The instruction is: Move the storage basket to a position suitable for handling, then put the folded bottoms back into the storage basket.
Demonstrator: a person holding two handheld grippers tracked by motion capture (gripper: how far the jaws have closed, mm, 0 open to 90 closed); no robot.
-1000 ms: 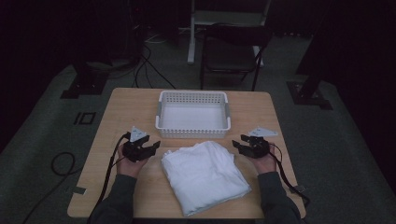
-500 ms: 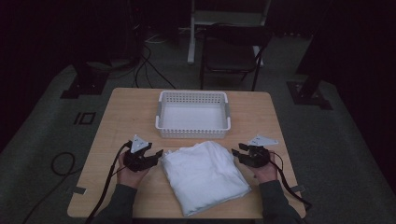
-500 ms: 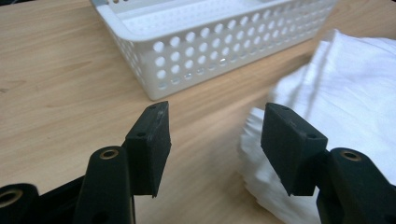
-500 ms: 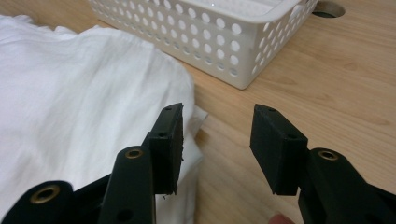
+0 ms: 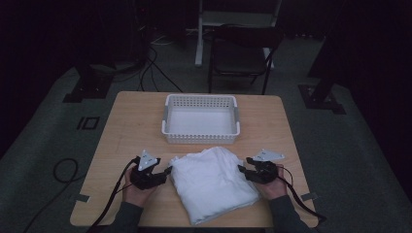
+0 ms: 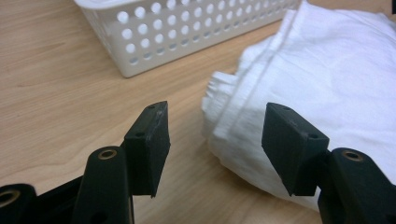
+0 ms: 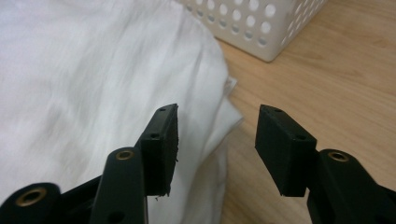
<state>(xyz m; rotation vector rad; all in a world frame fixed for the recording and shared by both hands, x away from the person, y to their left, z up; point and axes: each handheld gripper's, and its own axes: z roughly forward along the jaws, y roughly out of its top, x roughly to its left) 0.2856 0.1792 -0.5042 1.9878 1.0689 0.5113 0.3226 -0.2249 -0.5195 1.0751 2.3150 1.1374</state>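
— Where do we have the folded white cloth [image 5: 214,184] right now?

— It lies flat on the near half of the bench [image 5: 126,126], just in front of the white perforated basket [image 5: 201,137] and apart from it by a narrow strip of bare wood. It sits between our two hands.

— And which way does it run?

— In the high view it is a rough rectangle turned a little off square with the bench edge. Its long axis runs from the far left corner, near the basket, down to the near right corner by the front edge. The far short edge faces the basket; the near end points back at us and slightly to our right.

— What is our left claw [image 5: 167,171] doing?

— It lies low at the cloth's left edge, aimed inward. In the left gripper view the jaws stand apart with the layered, stitched edge of the cloth [image 6: 299,74] ahead of them and partly in the gap; the pads press on nothing, so it is released.

— And our right claw [image 5: 241,170]?

— It mirrors the left at the right edge. In the right gripper view the jaws have just been widening; a corner of the cloth [image 7: 93,70] lies under the gap, one pad over fabric and the other over bare wood. Nothing is pinched, so this one is released as well.
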